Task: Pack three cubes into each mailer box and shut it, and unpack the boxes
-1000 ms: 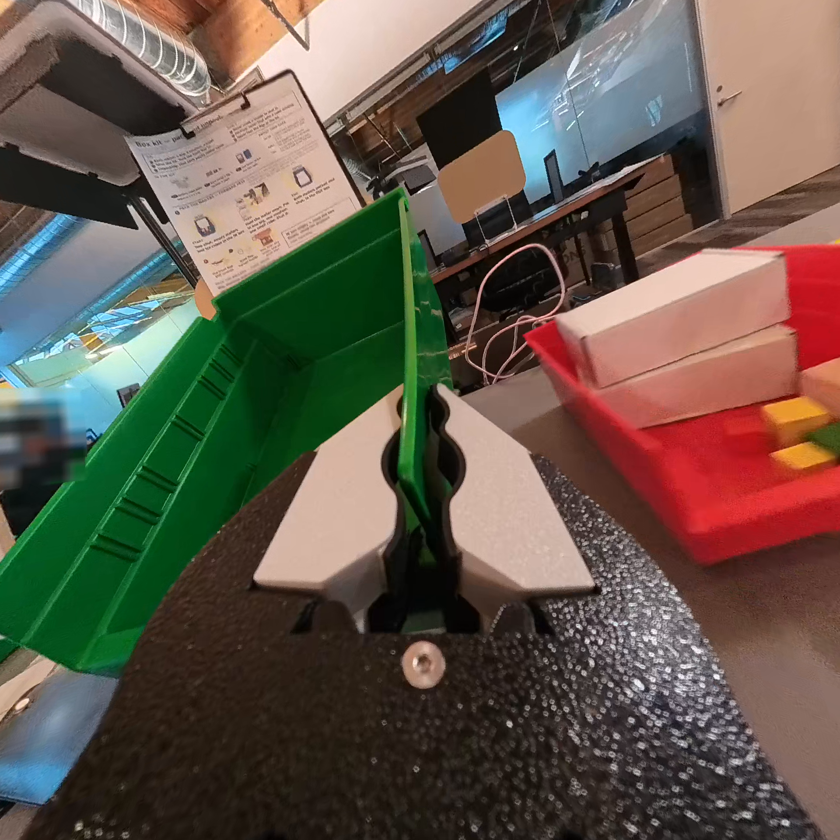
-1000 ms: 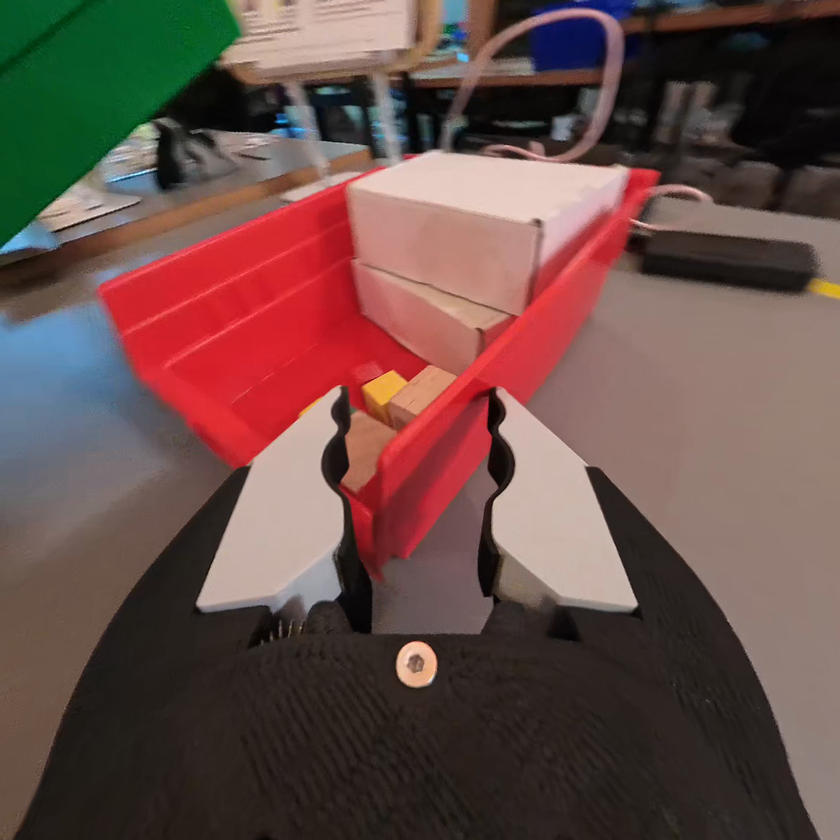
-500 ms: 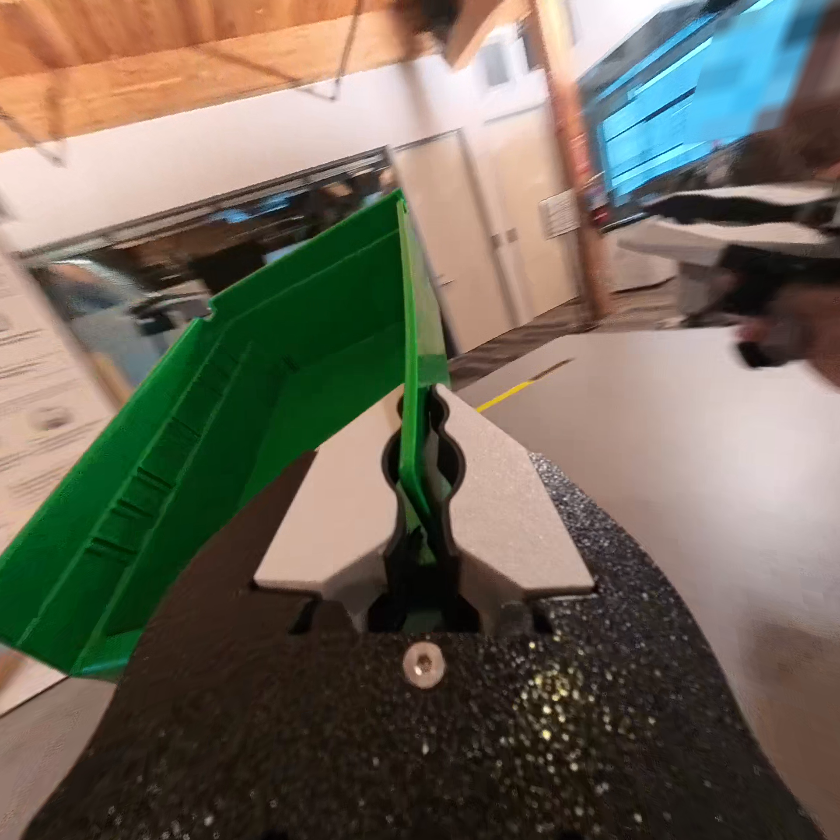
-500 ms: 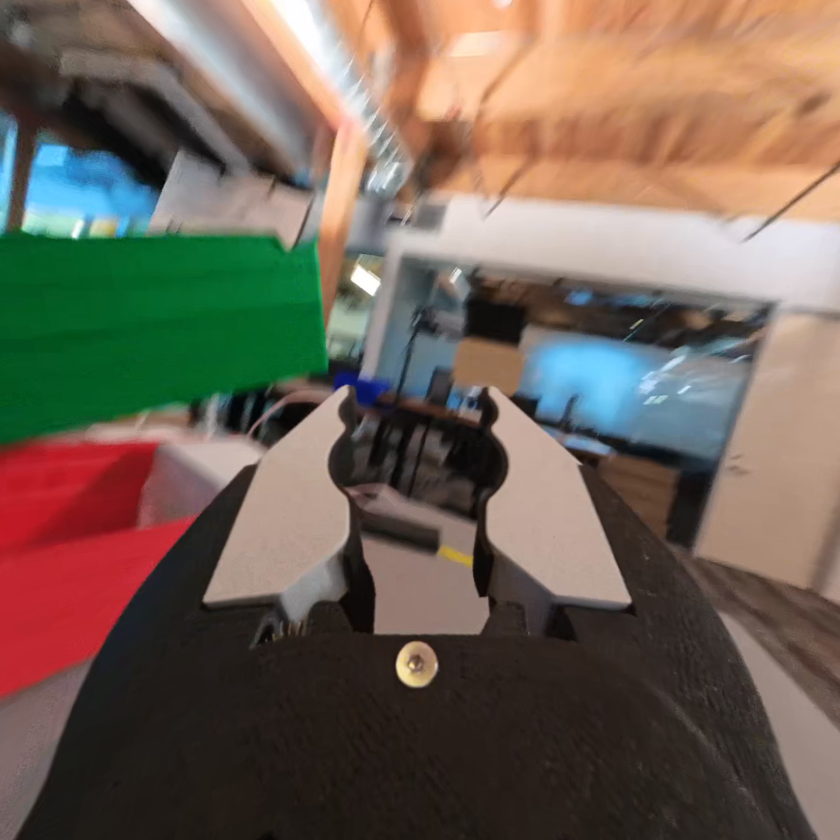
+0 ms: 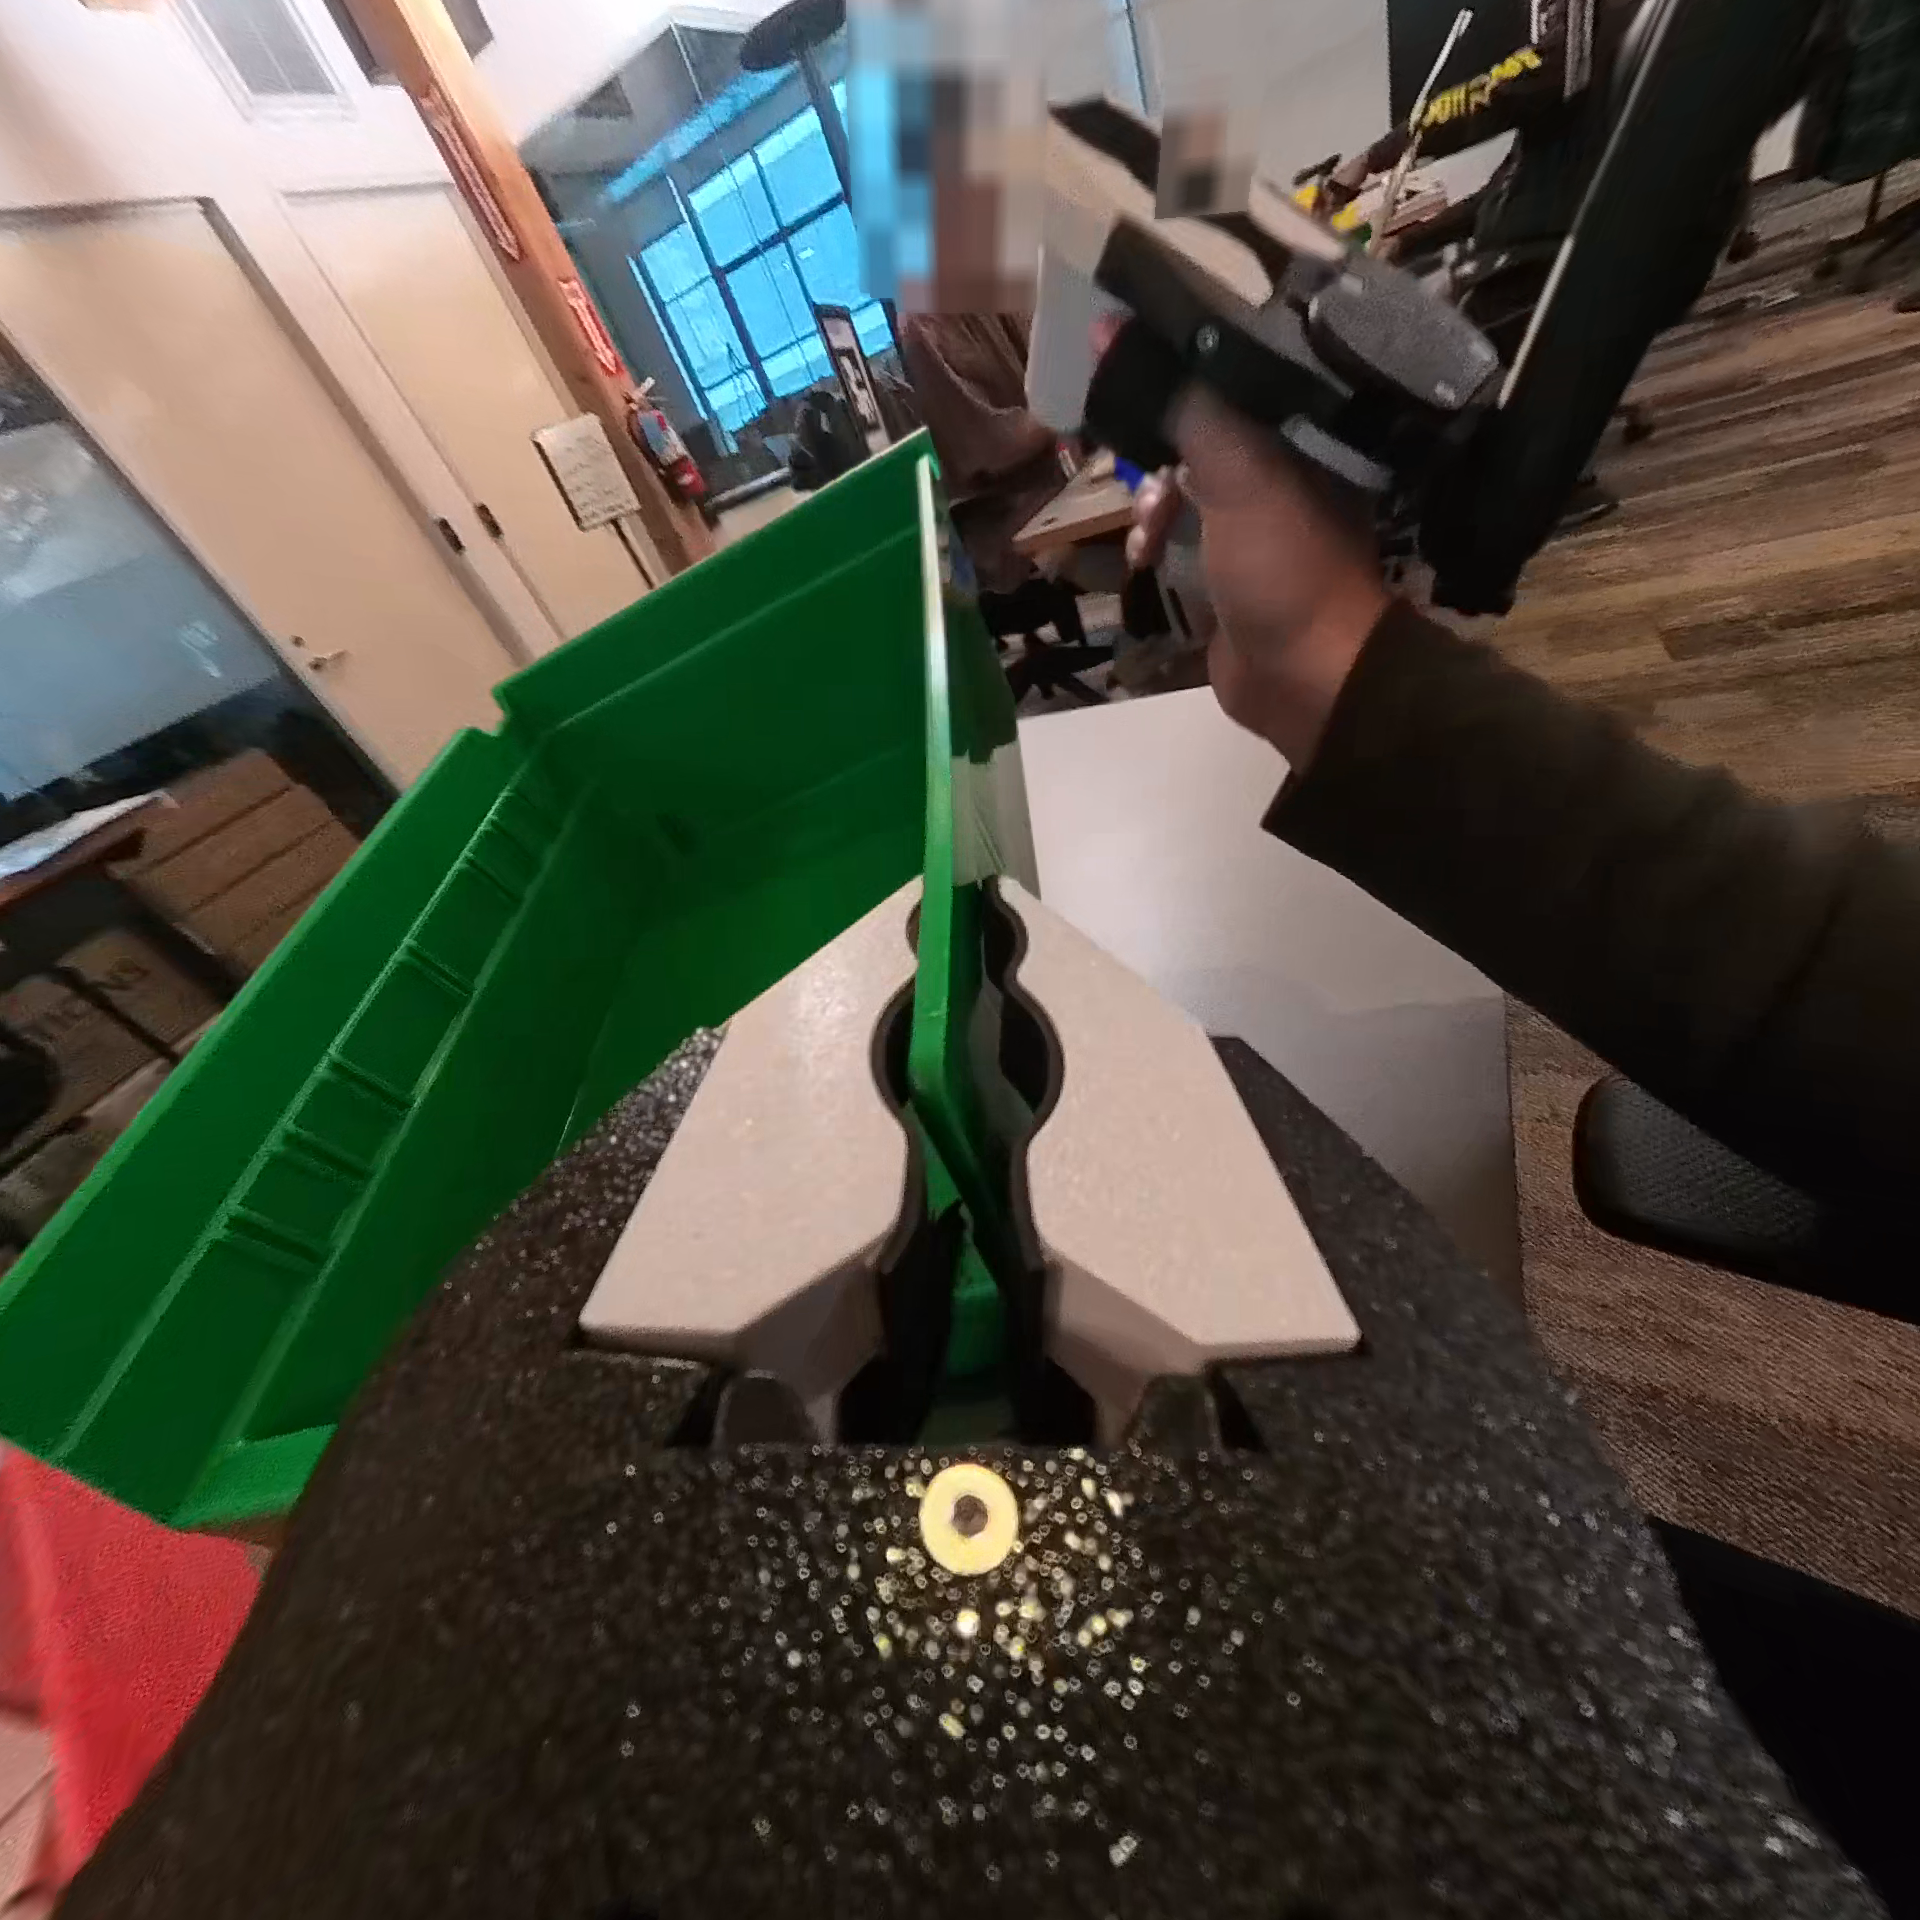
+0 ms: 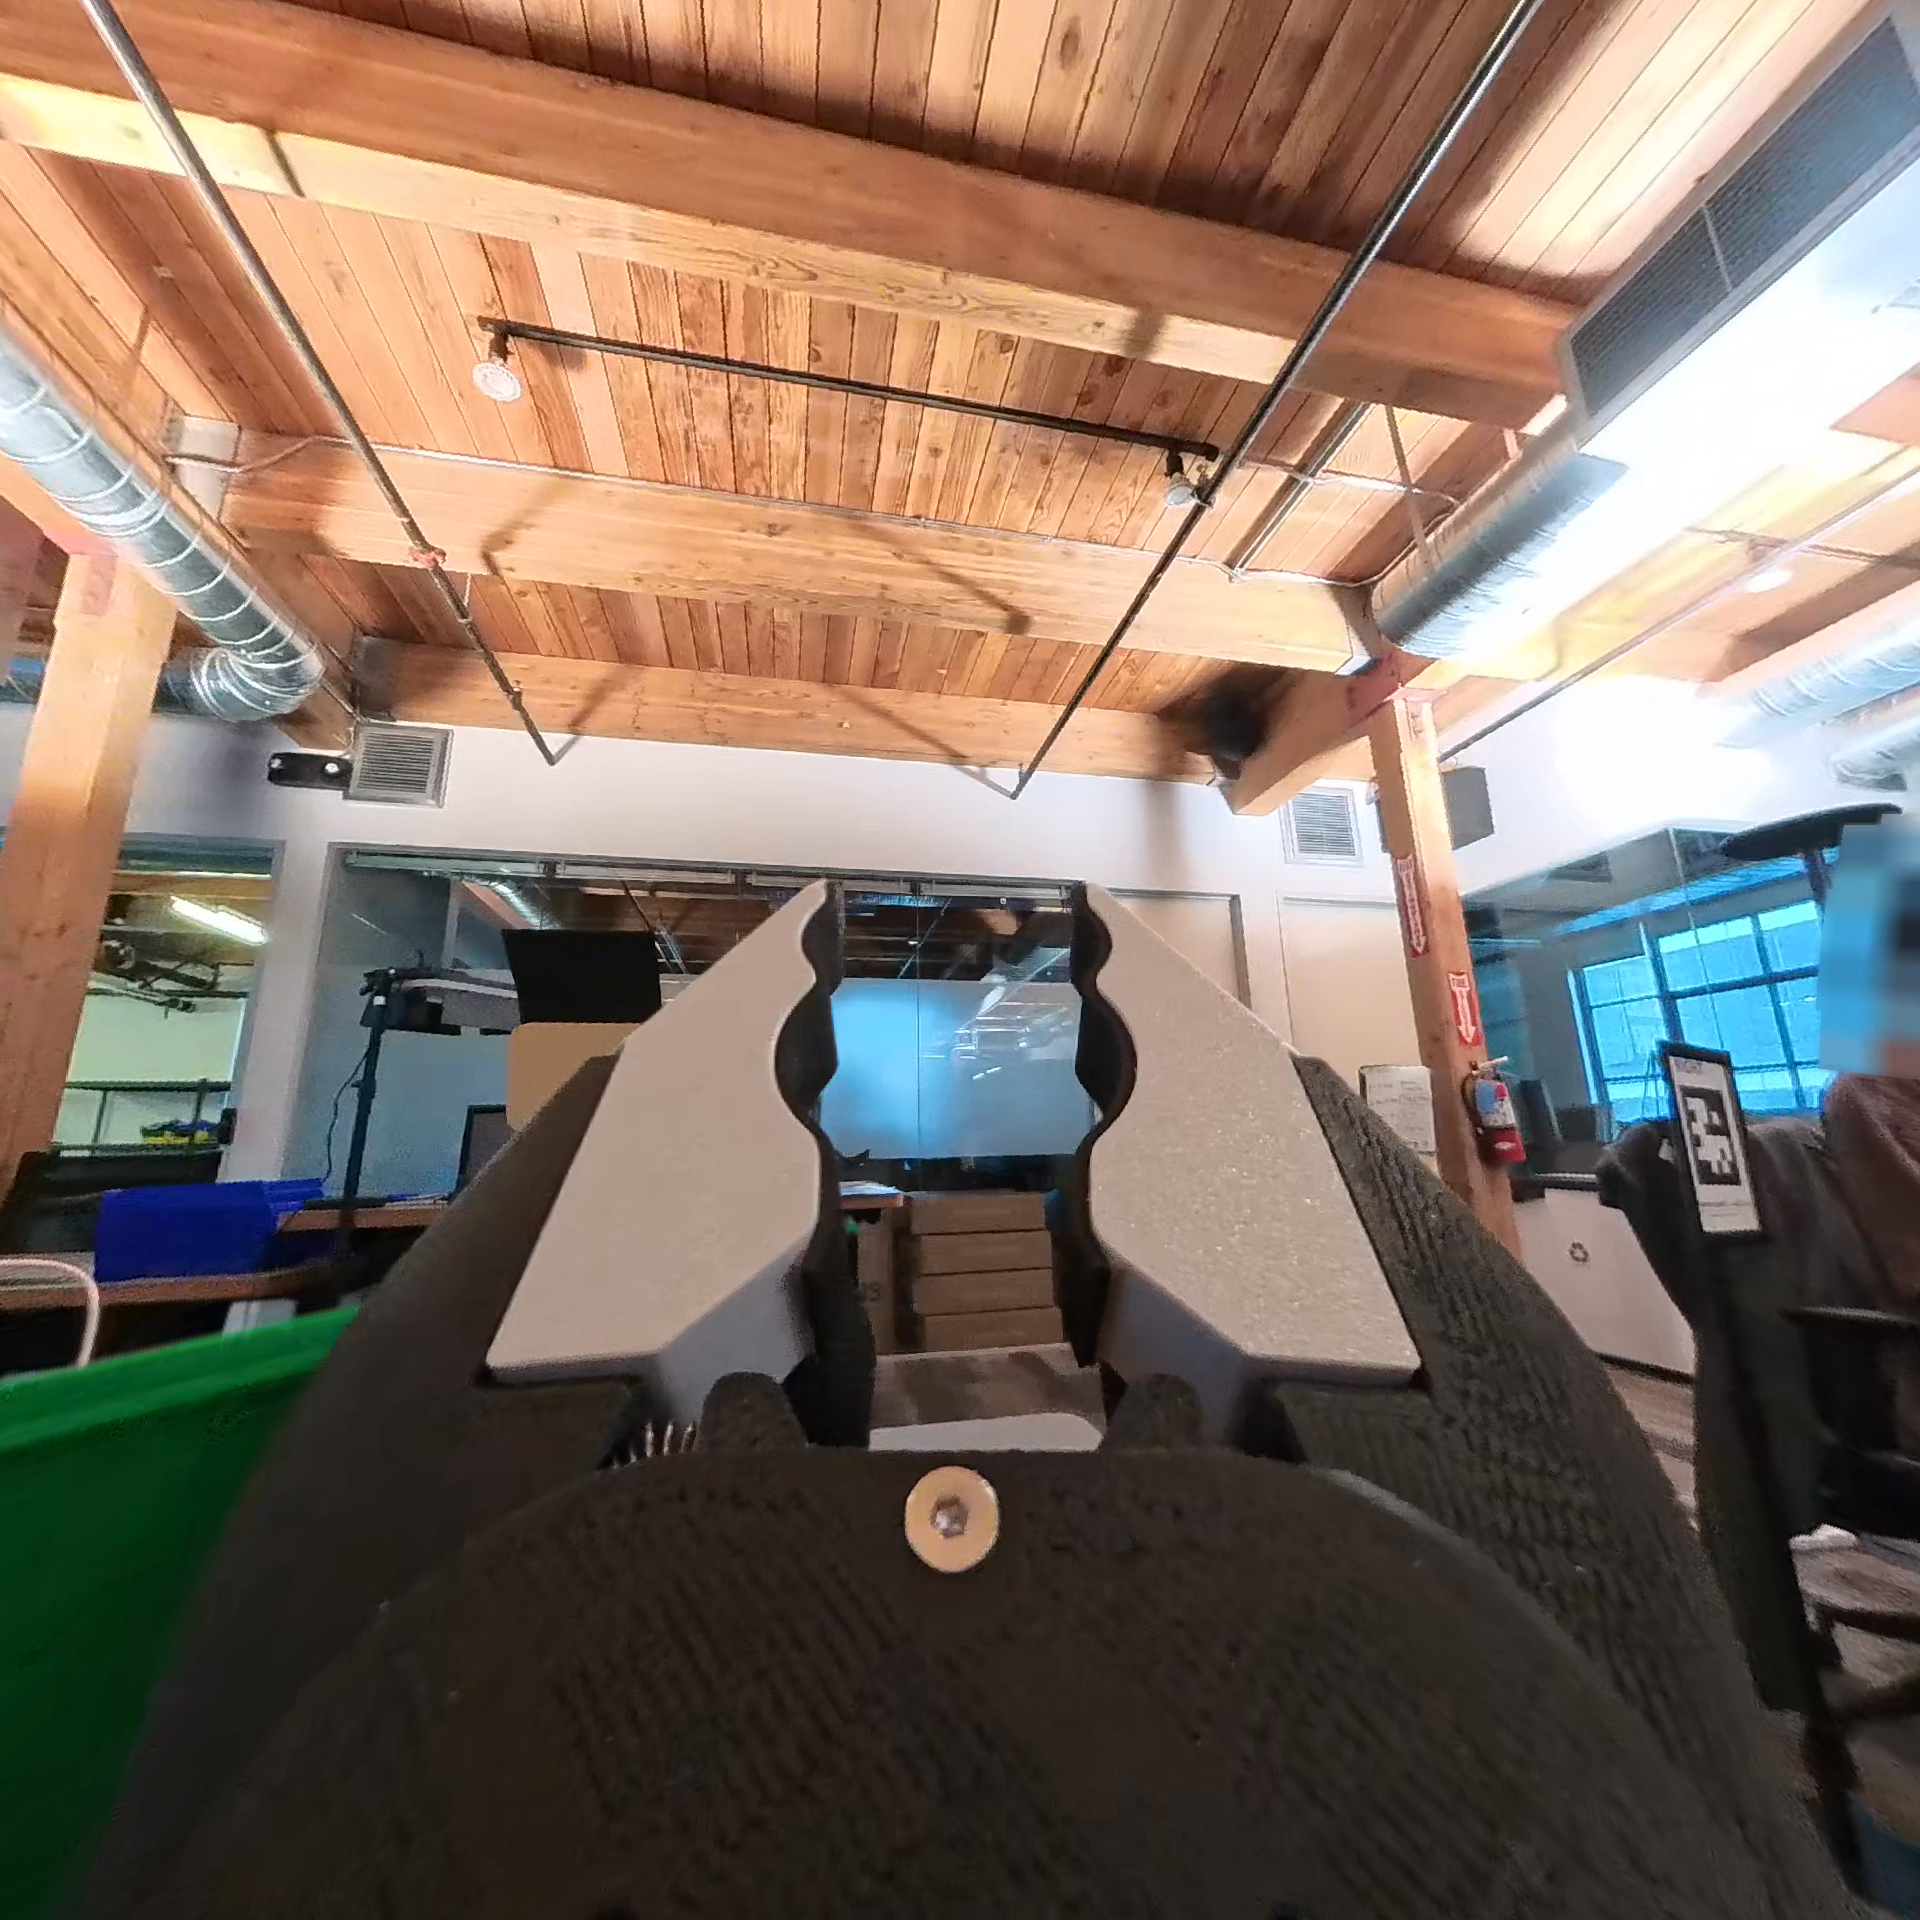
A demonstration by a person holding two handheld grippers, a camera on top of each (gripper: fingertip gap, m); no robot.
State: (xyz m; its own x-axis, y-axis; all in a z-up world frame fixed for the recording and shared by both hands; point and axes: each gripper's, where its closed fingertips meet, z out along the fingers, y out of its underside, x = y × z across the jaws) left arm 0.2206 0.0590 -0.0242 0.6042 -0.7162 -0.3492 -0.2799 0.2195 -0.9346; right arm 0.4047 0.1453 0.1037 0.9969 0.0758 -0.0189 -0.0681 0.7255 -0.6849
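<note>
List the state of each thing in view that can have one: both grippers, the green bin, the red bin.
Left gripper: jaws shut on the green bin's wall.
Green bin: empty, lifted and tilted, held by one side wall.
Right gripper: jaws open, nothing between them, pointing up toward the ceiling.
Red bin: only a corner shows; contents cannot be told.

The green bin [image 5: 582, 935] fills the whole left side in front of the left gripper [image 5: 961, 914], and its wall stands clamped between the fingers [image 5: 790, 1091], so no way passes there. To the right, the white desk [image 5: 1226, 914] is bare, but the person's hand [image 5: 1268, 582] and dark sleeve [image 5: 1610, 883] hang over it. The right gripper [image 6: 956, 914] points up at open air; its fingers [image 6: 707, 1143] stand apart with nothing between them.
</note>
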